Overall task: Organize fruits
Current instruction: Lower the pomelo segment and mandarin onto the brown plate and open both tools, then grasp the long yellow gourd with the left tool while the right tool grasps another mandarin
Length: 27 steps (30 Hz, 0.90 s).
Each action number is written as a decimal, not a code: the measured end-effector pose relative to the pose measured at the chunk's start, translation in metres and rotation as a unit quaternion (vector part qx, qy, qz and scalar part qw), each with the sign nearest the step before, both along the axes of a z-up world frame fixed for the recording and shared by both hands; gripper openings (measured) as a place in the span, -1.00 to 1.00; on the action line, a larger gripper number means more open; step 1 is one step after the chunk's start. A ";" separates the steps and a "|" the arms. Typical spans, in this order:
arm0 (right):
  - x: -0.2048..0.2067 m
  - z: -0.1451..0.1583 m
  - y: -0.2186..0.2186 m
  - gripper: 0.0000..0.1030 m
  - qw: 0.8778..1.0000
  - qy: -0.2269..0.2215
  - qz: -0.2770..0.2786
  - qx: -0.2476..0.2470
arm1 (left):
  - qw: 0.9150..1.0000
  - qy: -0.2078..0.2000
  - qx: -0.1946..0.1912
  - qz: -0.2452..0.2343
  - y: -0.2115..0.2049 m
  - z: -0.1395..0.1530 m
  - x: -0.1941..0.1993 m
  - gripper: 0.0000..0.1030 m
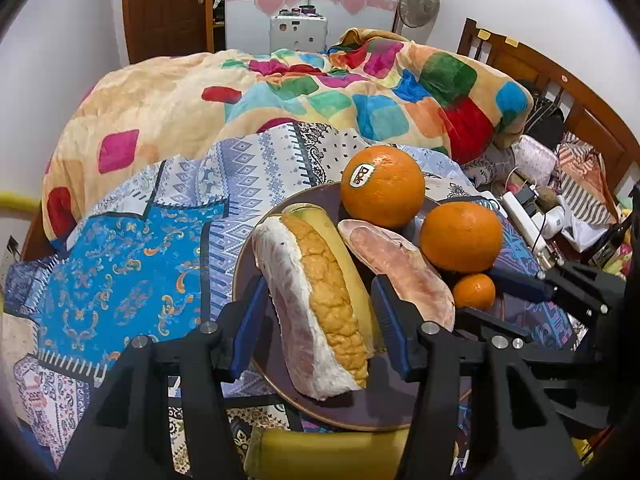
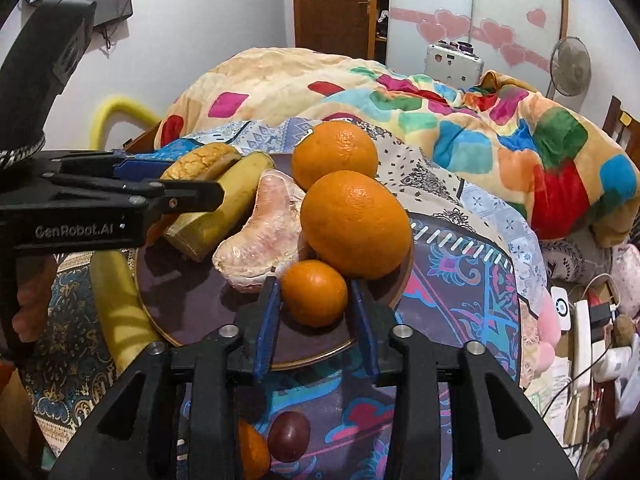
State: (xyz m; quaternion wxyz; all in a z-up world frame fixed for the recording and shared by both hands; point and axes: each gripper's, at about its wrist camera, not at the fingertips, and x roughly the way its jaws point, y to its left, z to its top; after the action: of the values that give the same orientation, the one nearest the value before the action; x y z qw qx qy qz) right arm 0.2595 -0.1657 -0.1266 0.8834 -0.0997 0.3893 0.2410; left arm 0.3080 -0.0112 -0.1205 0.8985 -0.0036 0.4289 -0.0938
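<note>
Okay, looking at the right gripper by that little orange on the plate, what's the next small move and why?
Probably close the right gripper on the small orange. Its blue fingers already flank the fruit with a gap on each side, and the orange sits on the plate pressed against a big orange, so nudging forward might roll it.

The plate (image 2: pixel 180 320) is crowded along its far and right edges: two big oranges (image 2: pixel 356 224) stand touching, one behind the other, with a small orange (image 2: pixel 314 292) touching the nearer one at the right near edge. A peeled segment (image 2: pixel 260 240) lies in the middle, leaving only narrow gaps to the oranges and to the banana piece (image 2: pixel 224 204) beside it. The left gripper (image 1: pixel 316 316) straddles a rind wedge (image 1: pixel 316 300) and fills the left side. Bare plate shows at the near left edge. Off the near edge, a grape (image 2: pixel 289 436) and orange piece (image 2: pixel 252 452) lie on the bedspread (image 2: pixel 460 288); a whole banana (image 2: pixel 116 300) blocks the left edge.
</note>
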 end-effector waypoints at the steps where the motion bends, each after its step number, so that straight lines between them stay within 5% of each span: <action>1: 0.000 0.000 -0.001 -0.20 1.000 0.000 -0.002 0.002 | 1.000 -0.001 0.002 0.000 -0.001 0.001 -0.001 0.05; 15: -0.031 0.024 -0.010 -0.12 1.000 -0.021 -0.003 0.018 | 1.000 -0.029 -0.003 0.013 0.006 0.032 -0.054 0.23; 22: -0.063 0.038 -0.021 -0.10 0.999 -0.042 -0.003 0.020 | 0.999 -0.038 0.008 0.014 -0.001 0.037 -0.094 0.67; 27: -0.079 0.038 -0.032 0.00 0.999 -0.048 -0.005 0.021 | 1.000 -0.023 0.002 0.017 -0.012 0.021 -0.105 0.79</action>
State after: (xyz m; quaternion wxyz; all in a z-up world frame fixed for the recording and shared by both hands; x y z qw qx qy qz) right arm 0.1808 -0.1974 -0.0884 0.9042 -0.0910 0.3415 0.2397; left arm 0.2028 -0.0236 -0.0991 0.9096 -0.0065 0.4080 -0.0778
